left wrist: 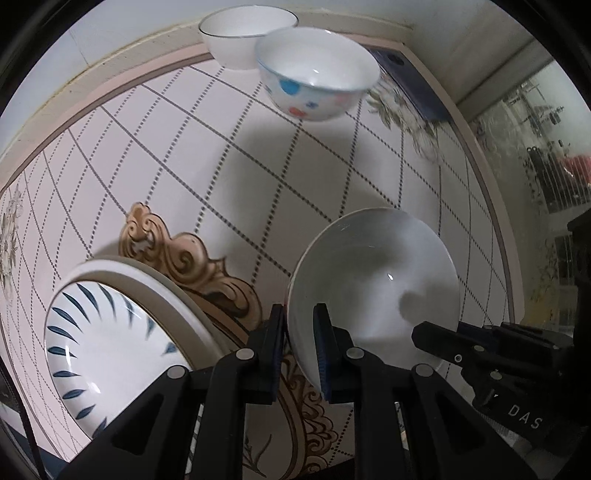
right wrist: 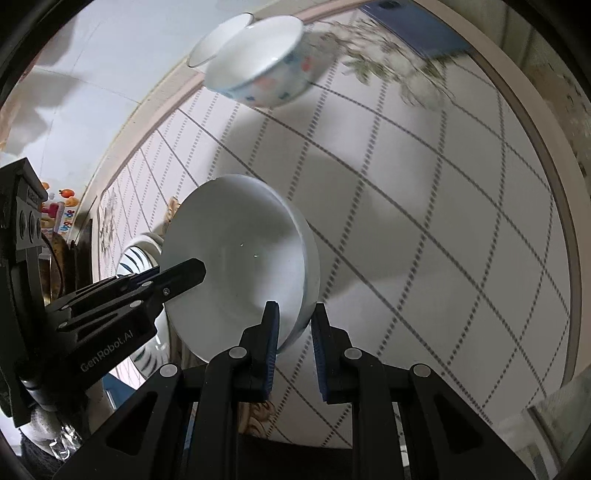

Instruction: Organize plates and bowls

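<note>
A plain white bowl [left wrist: 373, 280] is held tilted above the table by both grippers. My left gripper [left wrist: 299, 354] is shut on its left rim. My right gripper [right wrist: 293, 345] is shut on its right rim [right wrist: 236, 258], and also shows in the left wrist view [left wrist: 480, 350]. A white bowl with blue and red spots [left wrist: 317, 77] stands at the far edge, next to a plain white bowl with a thin dark rim [left wrist: 240, 33]. A white plate with blue leaf strokes [left wrist: 107, 339] lies at the near left.
The round table [left wrist: 184, 155] has a pink cloth with a dotted diamond grid and gold scroll ornament [left wrist: 184, 258]. A dark blue flat object [left wrist: 413, 77] lies at the far right edge. A glass partition [left wrist: 535, 155] stands to the right.
</note>
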A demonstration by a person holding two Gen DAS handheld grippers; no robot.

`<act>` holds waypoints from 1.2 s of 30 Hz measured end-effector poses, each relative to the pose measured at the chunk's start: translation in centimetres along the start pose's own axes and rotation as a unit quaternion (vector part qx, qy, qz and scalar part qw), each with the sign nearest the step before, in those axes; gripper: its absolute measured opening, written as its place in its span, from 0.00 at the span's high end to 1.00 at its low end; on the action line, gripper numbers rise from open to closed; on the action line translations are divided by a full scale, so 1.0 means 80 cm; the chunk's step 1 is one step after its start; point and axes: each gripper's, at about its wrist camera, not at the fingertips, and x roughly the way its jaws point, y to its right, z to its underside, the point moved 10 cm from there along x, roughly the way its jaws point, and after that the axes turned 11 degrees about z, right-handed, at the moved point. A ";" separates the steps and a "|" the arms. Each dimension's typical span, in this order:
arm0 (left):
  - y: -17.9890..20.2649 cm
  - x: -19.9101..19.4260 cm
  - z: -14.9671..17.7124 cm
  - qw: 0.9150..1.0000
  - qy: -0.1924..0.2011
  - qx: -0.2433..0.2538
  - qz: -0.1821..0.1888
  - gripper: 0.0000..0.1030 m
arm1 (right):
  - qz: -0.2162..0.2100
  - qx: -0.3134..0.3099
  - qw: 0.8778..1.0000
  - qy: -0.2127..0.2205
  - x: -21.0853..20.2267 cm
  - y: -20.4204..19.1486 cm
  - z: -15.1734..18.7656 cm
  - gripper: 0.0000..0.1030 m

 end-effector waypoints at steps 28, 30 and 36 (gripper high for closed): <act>-0.049 -0.058 -0.183 0.991 0.077 -0.102 0.035 0.59 | -0.057 0.049 0.995 0.071 -0.098 0.060 -0.167 0.46; -0.050 -0.040 -0.202 0.991 0.066 -0.105 0.043 0.60 | -0.070 0.057 0.993 0.073 -0.082 0.050 -0.207 0.46; -0.050 0.026 -0.238 0.994 0.025 -0.102 0.043 0.60 | -0.084 0.075 0.992 0.057 -0.030 0.028 -0.282 0.46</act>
